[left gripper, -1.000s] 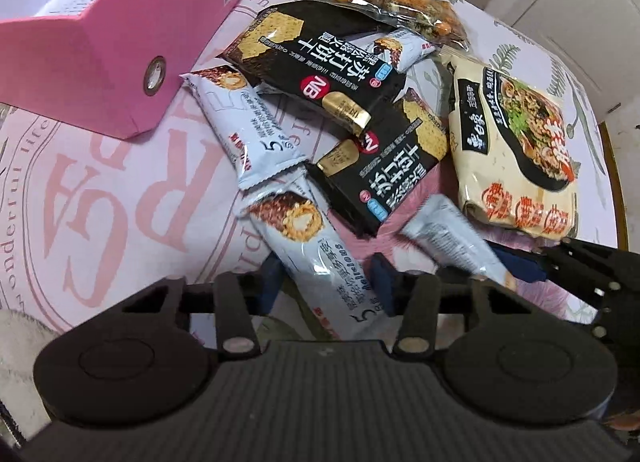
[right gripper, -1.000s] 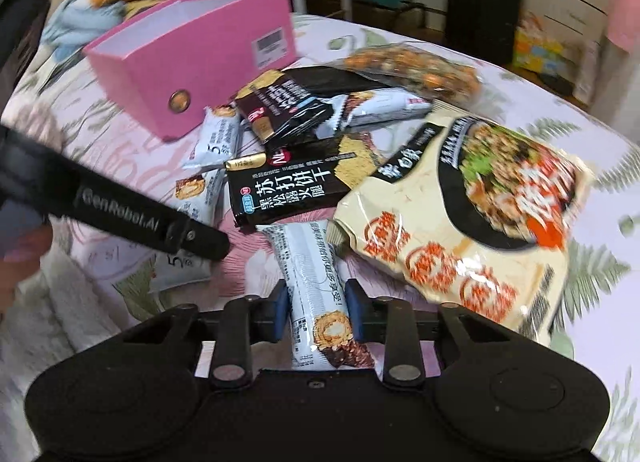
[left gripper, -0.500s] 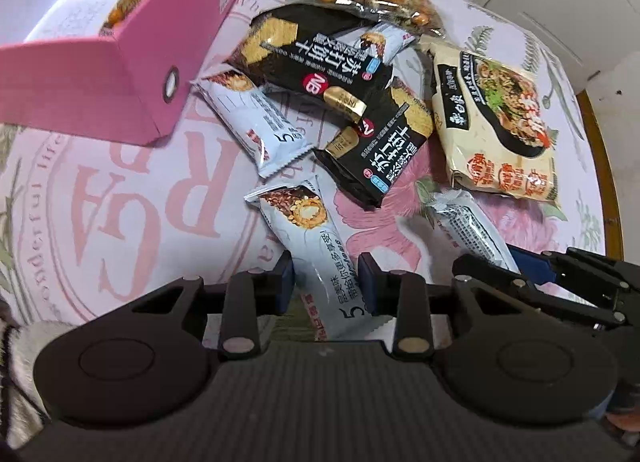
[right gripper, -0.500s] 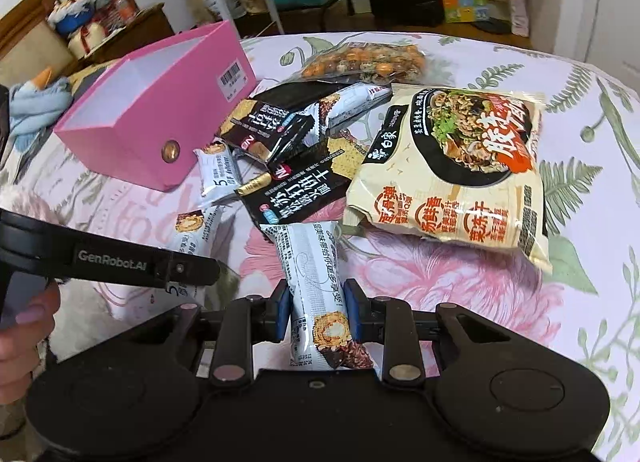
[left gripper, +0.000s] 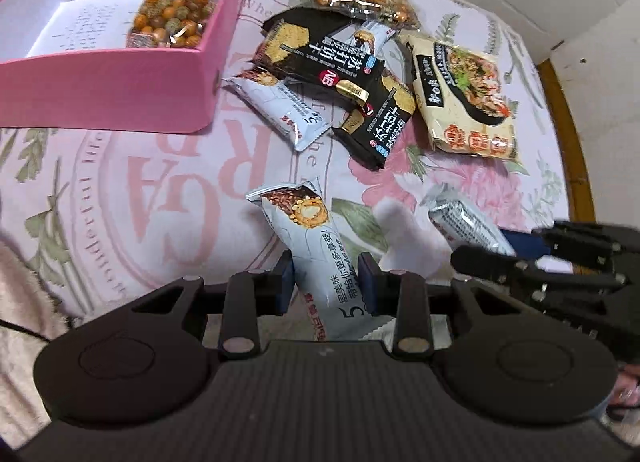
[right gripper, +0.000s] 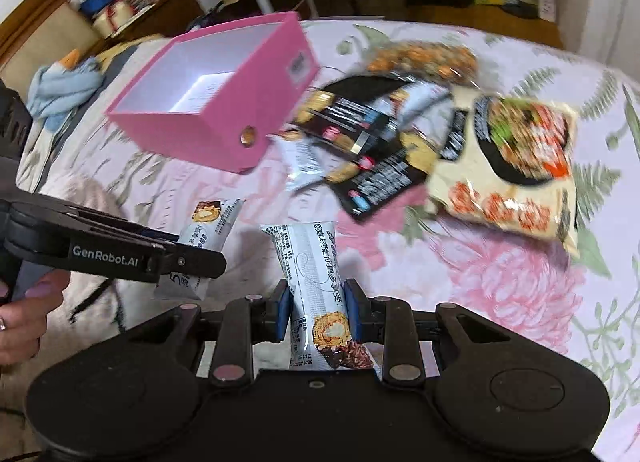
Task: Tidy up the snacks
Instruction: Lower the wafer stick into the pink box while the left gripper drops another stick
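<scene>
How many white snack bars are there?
4 bars: one in the left gripper, one in the right gripper, one beside the pink box, one tucked under the black packs. More may hide beneath.

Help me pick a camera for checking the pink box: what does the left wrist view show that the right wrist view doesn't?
Only the left wrist view shows the bag of coated nuts lying inside the pink box. Only the right wrist view shows the person's hand and the room's furniture beyond the table. Both show the noodle packet, the black cracker packs, and each gripper's jaws shut on a white wafer bar.
</scene>
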Demonstrator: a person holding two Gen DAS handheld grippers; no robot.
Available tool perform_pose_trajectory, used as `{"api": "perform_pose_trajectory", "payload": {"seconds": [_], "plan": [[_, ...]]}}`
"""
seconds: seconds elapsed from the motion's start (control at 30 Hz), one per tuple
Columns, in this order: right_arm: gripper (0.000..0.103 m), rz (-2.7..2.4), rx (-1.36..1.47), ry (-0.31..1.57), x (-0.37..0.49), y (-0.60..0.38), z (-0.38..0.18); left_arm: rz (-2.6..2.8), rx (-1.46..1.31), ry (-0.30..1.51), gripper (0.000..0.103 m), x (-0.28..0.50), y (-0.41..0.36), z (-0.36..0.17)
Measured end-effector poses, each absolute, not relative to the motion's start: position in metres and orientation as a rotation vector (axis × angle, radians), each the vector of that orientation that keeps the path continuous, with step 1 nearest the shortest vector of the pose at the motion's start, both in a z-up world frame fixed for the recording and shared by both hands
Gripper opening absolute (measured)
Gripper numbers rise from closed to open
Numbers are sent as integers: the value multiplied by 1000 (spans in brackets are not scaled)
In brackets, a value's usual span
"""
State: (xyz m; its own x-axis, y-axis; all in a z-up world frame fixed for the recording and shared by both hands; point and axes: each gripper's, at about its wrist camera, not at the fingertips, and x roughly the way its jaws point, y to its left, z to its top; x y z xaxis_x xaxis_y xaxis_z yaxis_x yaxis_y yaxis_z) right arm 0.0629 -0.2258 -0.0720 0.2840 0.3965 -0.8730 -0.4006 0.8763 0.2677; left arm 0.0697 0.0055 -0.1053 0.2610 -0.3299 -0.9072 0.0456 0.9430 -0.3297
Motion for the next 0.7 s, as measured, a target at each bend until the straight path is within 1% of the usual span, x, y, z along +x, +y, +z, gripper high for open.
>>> {"api": "perform_pose_trajectory", "payload": {"seconds": [0.2,0.37,0.53,0.7], "plan": [[33,589,-92,1162,63,-188,-37,-273,-261,1236,33,55,40,-74],[33,621,-128,1117,72,-155,-15,-282,-267,1168,33,54,74,-48],[33,638,-100,1083,102,-119,-9,-295,-300,1106,33,72,115,-32],[33,649,-30,1071,140,-84,-17,-225,-312,1021,33,101,163,-21]]}}
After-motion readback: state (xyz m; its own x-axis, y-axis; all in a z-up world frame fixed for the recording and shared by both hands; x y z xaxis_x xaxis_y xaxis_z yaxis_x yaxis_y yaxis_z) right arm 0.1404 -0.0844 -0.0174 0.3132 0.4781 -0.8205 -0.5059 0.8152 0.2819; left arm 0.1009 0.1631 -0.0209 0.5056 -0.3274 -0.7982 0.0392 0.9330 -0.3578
